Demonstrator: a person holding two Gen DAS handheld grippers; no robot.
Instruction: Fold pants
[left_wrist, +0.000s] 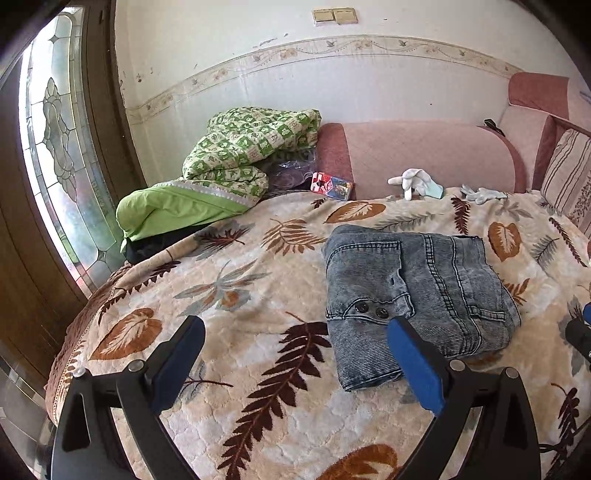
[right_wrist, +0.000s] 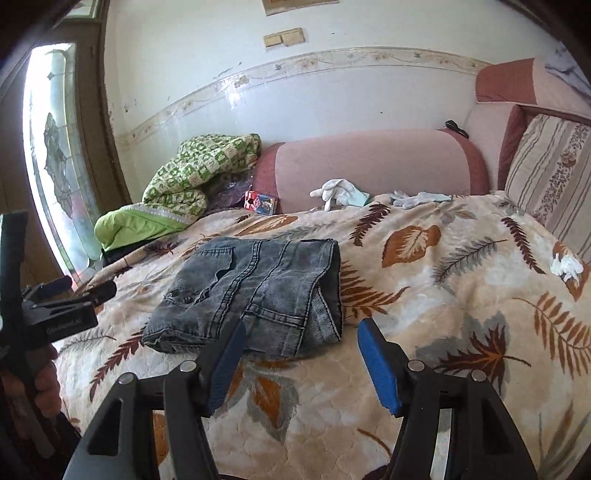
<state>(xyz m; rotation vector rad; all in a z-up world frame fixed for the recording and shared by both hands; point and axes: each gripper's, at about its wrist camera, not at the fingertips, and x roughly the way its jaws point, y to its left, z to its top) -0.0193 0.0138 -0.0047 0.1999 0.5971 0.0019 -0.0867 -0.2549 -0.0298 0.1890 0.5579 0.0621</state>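
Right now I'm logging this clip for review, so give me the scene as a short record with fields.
garment: jeans, folded into a compact stack
surface: leaf-print blanket on a bed
left tool: open, holding nothing, near the jeans' front edge
right tool: open, holding nothing, near the jeans' front edge
behind: green quilt, white gloves, pink bolster
task state: fold looks done

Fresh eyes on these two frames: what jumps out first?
The folded grey jeans sit as a compact bundle in the middle of the leaf-print blanket. Both the left gripper and the right gripper hang open just short of it, holding nothing. At the back left, a green checked quilt is heaped against the wall.
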